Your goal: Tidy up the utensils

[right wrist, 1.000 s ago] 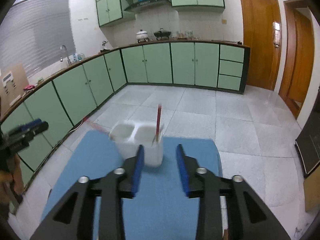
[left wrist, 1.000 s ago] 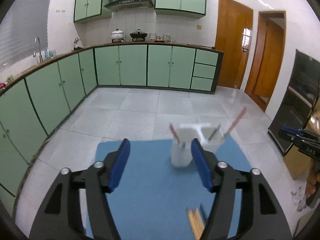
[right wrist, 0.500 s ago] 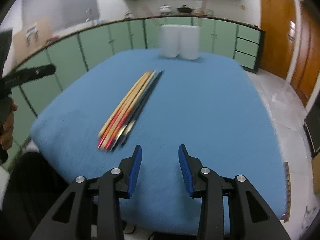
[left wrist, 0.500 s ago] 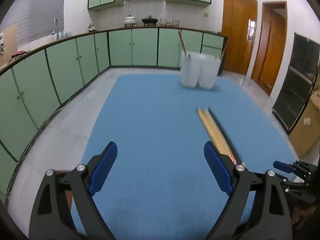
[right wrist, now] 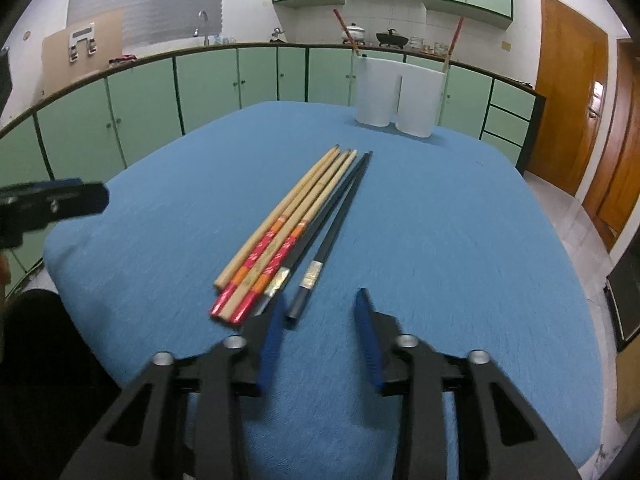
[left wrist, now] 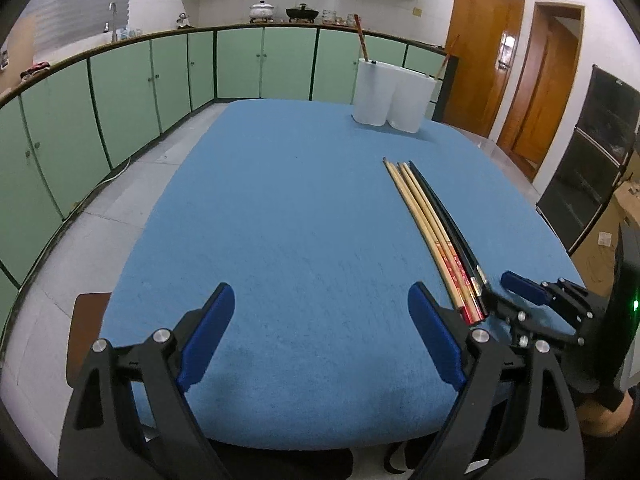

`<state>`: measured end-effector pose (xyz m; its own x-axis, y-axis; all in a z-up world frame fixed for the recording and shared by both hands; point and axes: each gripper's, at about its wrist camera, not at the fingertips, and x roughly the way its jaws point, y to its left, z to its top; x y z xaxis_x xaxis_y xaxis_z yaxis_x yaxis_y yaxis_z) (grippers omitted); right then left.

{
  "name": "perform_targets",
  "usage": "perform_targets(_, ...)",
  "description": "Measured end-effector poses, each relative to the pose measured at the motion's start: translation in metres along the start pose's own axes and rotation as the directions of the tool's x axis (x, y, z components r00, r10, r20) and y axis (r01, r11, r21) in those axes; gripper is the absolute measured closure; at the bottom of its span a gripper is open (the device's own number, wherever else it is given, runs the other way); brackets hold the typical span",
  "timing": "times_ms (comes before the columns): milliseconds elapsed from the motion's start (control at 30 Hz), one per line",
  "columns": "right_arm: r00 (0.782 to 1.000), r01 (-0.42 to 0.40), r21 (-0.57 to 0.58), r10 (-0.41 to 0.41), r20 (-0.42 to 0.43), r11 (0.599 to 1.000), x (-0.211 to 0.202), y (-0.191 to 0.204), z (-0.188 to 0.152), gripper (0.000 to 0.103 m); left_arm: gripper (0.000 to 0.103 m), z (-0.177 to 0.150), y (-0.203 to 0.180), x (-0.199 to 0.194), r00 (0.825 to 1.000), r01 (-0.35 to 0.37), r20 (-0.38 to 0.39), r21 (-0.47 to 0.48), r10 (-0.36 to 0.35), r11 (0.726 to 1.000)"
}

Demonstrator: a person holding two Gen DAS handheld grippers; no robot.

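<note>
Several chopsticks [right wrist: 296, 224] lie side by side on the blue tablecloth [right wrist: 440, 220]: wooden ones with red ends and black ones [right wrist: 332, 224]. They also show in the left wrist view [left wrist: 436, 228]. A white two-compartment holder [right wrist: 396, 94] stands at the table's far edge with a red-tipped chopstick in each compartment; it also shows in the left wrist view [left wrist: 392, 94]. My right gripper [right wrist: 320, 320] is open and empty, just short of the chopsticks' near ends. My left gripper [left wrist: 320, 320] is open wide and empty over the near left of the table.
Green kitchen cabinets [left wrist: 120, 92] run along the left and back walls. Wooden doors [left wrist: 484, 48] stand at the back right, a dark oven [left wrist: 592, 160] at the right. A brown stool [left wrist: 86, 336] sits below the table's left edge.
Both grippers have pulled back from the holder to the table's near edge and dropped lower. The left gripper has opened wider. The right gripper has come close to the chopsticks' near ends.
</note>
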<state>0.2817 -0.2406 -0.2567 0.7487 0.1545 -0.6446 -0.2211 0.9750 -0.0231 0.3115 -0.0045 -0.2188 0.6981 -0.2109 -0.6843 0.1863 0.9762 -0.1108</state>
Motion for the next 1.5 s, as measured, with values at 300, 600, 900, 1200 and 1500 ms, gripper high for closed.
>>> perform_targets(300, 0.997, 0.071, 0.096, -0.070, -0.012, 0.993, -0.008, -0.054, -0.009, 0.096, 0.017, -0.014, -0.039, 0.028, 0.999, 0.024, -0.037, 0.081, -0.021, 0.996)
perform_targets(600, 0.998, 0.067, 0.169, -0.066, -0.015, 0.983, -0.017, -0.079, -0.019, 0.096, 0.019, -0.029, -0.079, 0.048, 0.998, 0.003, -0.069, 0.184, 0.010, 0.983)
perform_targets(900, 0.998, 0.058, 0.173, -0.058, -0.005, 0.983, -0.019, -0.080, -0.023, 0.096, 0.020, -0.023, -0.096, 0.056, 0.998, 0.002, -0.063, 0.173, 0.009, 0.985)
perform_targets(1200, 0.998, 0.063, 0.150, -0.063, -0.002, 0.987, -0.018, -0.075, -0.021, 0.095, 0.050, -0.018, -0.090, 0.057, 0.999, -0.011, -0.028, 0.139, 0.015, 0.990)
perform_targets(1500, 0.997, 0.079, 0.110, -0.080, 0.008, 0.991, -0.011, -0.066, -0.015, 0.095, 0.097, -0.018, -0.088, 0.055, 1.000, 0.012, 0.006, 0.114, -0.013, 0.993)
